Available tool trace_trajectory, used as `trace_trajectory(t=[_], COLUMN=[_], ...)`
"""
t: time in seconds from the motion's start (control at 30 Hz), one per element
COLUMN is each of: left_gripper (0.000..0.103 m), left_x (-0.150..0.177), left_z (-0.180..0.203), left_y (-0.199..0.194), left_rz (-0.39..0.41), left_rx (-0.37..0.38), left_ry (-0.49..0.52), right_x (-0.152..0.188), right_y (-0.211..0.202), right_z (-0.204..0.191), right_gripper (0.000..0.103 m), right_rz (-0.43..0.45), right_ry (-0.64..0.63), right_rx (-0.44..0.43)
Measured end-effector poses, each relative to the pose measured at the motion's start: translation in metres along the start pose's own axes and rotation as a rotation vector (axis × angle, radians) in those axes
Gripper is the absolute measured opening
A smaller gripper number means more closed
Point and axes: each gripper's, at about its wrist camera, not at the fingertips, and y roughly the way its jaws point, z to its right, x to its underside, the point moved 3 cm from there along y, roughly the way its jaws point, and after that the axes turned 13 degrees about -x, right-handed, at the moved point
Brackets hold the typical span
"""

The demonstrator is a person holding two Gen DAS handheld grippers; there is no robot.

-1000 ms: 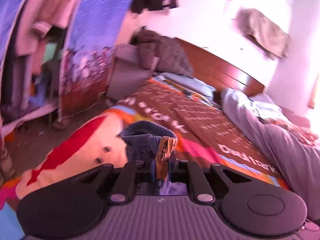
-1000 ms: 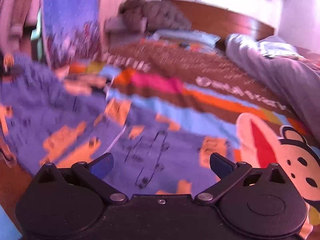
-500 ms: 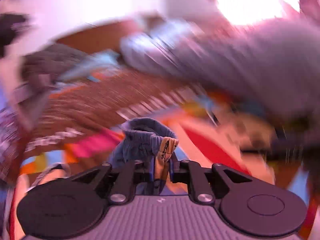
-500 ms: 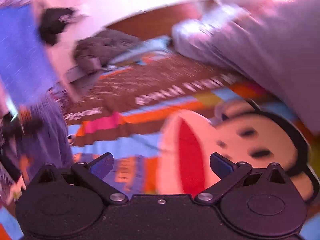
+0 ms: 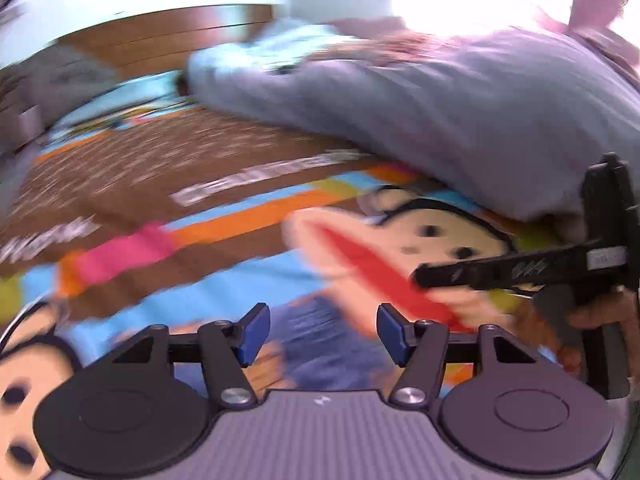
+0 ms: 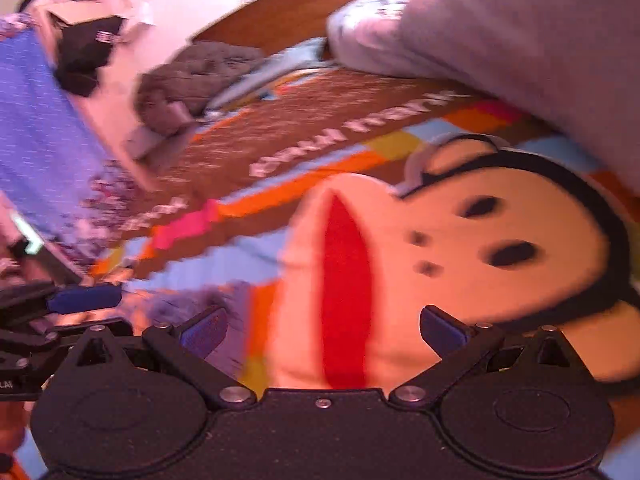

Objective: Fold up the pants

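Pants point(image 5: 320, 344) are lying on the bedspread point(image 5: 224, 216), a blurred blue bunch with an orange patch, showing just ahead of and between the left gripper's point(image 5: 323, 333) fingers; in the right wrist view the same cloth point(image 6: 200, 304) is showing as a fuzzy purple-blue edge low on the left, beside the right gripper's point(image 6: 322, 330) left finger. Left gripper is standing spread apart, blue pads point(image 5: 256, 332) clear of the fabric, gripping nothing. Right gripper is likewise standing wide, pads point(image 6: 442, 336) apart, nothing between them, hovering over the monkey face point(image 6: 460, 264) printed on the bedspread, its red mouth running down between the fingers. The right gripper's body is showing at the right edge of the left view as a black bar point(image 5: 520, 270), with a hand point(image 5: 600, 316) wrapping its handle. The left gripper's blue pad is poking in at the left edge of the right view point(image 6: 84, 300). Both views are smearing with motion blur. A grey duvet point(image 5: 460, 112) is heaping along the far right of the bed. A wooden headboard point(image 5: 160, 44) is running behind it. A dark grey blanket point(image 6: 188, 76) is piling near the headboard, and a blue curtain point(image 6: 36, 128) is hanging at far left.
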Motion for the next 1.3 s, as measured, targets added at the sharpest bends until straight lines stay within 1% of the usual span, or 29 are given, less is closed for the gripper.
trace_trajectory(t=[0.03, 0.07, 0.13, 0.17, 0.2, 0.23, 0.27, 0.3, 0.33, 0.37, 0.43, 0.47, 0.5, 0.53, 0.57, 0.6, 0.63, 0.67, 0.73, 0.77, 0.8, 0.83, 0.87, 0.9, 0.93, 1.07, 1.17, 1.2, 1.3], left_gripper=[0.063, 0.062, 0.062, 0.061, 0.058, 0.058, 0.058, 0.06, 0.06, 0.062, 0.066, 0.068, 0.069, 0.07, 0.075, 0.081, 0.084, 0.089, 0.094, 0.1, 0.103, 0.102, 0.102, 0.103, 0.103, 0.103, 0.103, 0.103, 0.103], left_x=[0.01, 0.02, 0.045, 0.059, 0.07, 0.08, 0.087, 0.092, 0.096, 0.097, 0.098, 0.097, 0.091, 0.083, 0.079, 0.075, 0.071, 0.07, 0.074, 0.08, 0.089, 0.098, 0.108, 0.111, 0.11, 0.115, 0.114, 0.114, 0.112], left_z=[-0.015, -0.027, -0.047, -0.052, -0.054, -0.054, -0.053, -0.049, -0.046, -0.045, -0.049, -0.054, -0.06, -0.06, -0.067, -0.072, -0.081, -0.088, -0.096, -0.097, -0.098, -0.098, -0.098, -0.099, -0.101, -0.1, -0.097, -0.097, -0.098], left_y=[0.002, 0.005, 0.013, 0.018, 0.022, 0.021, 0.015, 0.011, 0.008, 0.005, 0.001, 0.001, 0.003, -0.002, -0.008, -0.014, -0.013, -0.01, -0.001, 0.005, 0.012, 0.019, 0.022, 0.022, 0.019, 0.019, 0.019, 0.018, 0.016], left_rz=[-0.026, -0.057, -0.152, -0.206, -0.238, -0.235, -0.208, -0.185, -0.173, -0.161, -0.13, -0.121, -0.108, -0.086, -0.058, -0.04, -0.032, -0.042, -0.09, -0.122, -0.157, -0.18, -0.167, -0.154, -0.141, -0.139, -0.141, -0.141, -0.136], left_rx=[-0.053, -0.086, -0.142, -0.171, -0.192, -0.206, -0.218, -0.227, -0.232, -0.233, -0.218, -0.204, -0.198, -0.197, -0.199, -0.202, -0.211, -0.22, -0.217, -0.201, -0.17, -0.145, -0.146, -0.148, -0.145, -0.152, -0.161, -0.16, -0.151], left_ry=[-0.047, -0.083, -0.167, -0.197, -0.211, -0.208, -0.19, -0.166, -0.143, -0.122, -0.103, -0.114, -0.143, -0.18, -0.234, -0.287, -0.35, -0.41, -0.489, -0.517, -0.545, -0.568, -0.579, -0.59, -0.603, -0.606, -0.593, -0.593, -0.605], right_x=[-0.006, -0.011, -0.016, -0.017, -0.014, -0.01, -0.004, 0.004, 0.012, 0.018, 0.023, 0.022, 0.02, 0.018, 0.016, 0.013, 0.011, 0.009, 0.013, 0.02, 0.029, 0.04, 0.05, 0.063, 0.069, 0.062, 0.07, 0.072, 0.075], right_y=[0.009, 0.019, 0.045, 0.054, 0.068, 0.077, 0.087, 0.095, 0.096, 0.093, 0.082, 0.076, 0.071, 0.066, 0.06, 0.054, 0.052, 0.05, 0.057, 0.061, 0.067, 0.072, 0.077, 0.082, 0.082, 0.067, 0.062, 0.062, 0.064], right_z=[-0.006, -0.012, -0.028, -0.035, -0.043, -0.049, -0.053, -0.055, -0.054, -0.05, -0.046, -0.047, -0.051, -0.056, -0.062, -0.067, -0.072, -0.078, -0.094, -0.102, -0.108, -0.113, -0.115, -0.116, -0.117, -0.108, -0.096, -0.094, -0.102], right_gripper=[0.102, 0.102, 0.102, 0.102, 0.102, 0.102, 0.102, 0.102, 0.102, 0.102, 0.102, 0.102, 0.102, 0.102, 0.102, 0.102, 0.102, 0.102, 0.102, 0.102, 0.102, 0.102, 0.102, 0.102, 0.102, 0.102, 0.102, 0.102, 0.102], right_rz=[-0.001, -0.009, -0.06, -0.083, -0.111, -0.138, -0.173, -0.2, -0.204, -0.189, -0.161, -0.147, -0.132, -0.117, -0.093, -0.069, -0.054, -0.049, -0.073, -0.103, -0.142, -0.18, -0.222, -0.276, -0.286, -0.264, -0.257, -0.254, -0.254], right_ry=[-0.009, -0.024, -0.078, -0.108, -0.148, -0.18, -0.224, -0.28, -0.333, -0.365, -0.366, -0.387, -0.432, -0.479, -0.516, -0.529, -0.526, -0.517, -0.486, -0.479, -0.48, -0.494, -0.515, -0.55, -0.571, -0.548, -0.463, -0.46, -0.52], right_rx=[-0.03, -0.048, -0.049, -0.043, -0.04, -0.03, 0.011, 0.082, 0.144, 0.18, 0.216, 0.254, 0.3, 0.325, 0.315, 0.284, 0.248, 0.215, 0.12, 0.076, 0.052, 0.058, 0.081, 0.109, 0.121, 0.18, 0.185, 0.192, 0.229])
